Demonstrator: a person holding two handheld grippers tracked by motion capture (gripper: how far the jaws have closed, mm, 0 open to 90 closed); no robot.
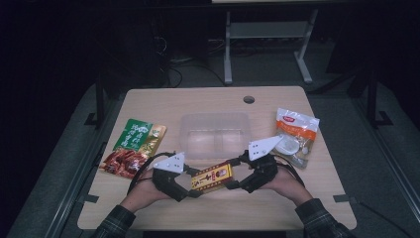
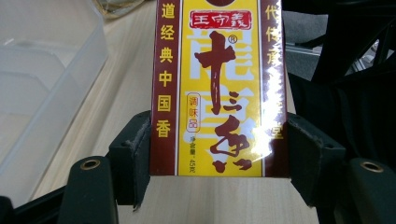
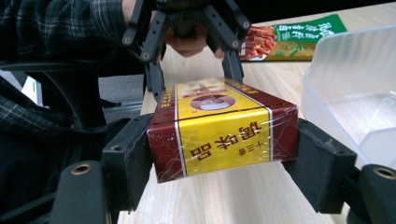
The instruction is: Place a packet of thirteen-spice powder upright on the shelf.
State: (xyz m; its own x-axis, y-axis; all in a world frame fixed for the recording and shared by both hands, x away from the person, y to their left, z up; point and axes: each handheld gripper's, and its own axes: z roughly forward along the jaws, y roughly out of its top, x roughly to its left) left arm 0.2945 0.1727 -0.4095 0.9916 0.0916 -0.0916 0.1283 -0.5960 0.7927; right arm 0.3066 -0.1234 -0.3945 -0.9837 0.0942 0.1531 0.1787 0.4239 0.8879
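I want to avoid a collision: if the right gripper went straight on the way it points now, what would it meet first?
The right gripper already has the yellow-and-red box between its jaws. Pushing on along the box, it would probably meet the left gripper at the far end.

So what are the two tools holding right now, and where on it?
Both hold the yellow-and-maroon box: left tool grips one end by its long sides, right tool the other end.

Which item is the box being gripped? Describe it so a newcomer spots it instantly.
On the wooden table, near the front edge before the clear plastic tray, the box spans between the left hand-held gripper and right hand-held gripper. Unlike the flat snack pouches, it's a rigid yellow-and-maroon carton.
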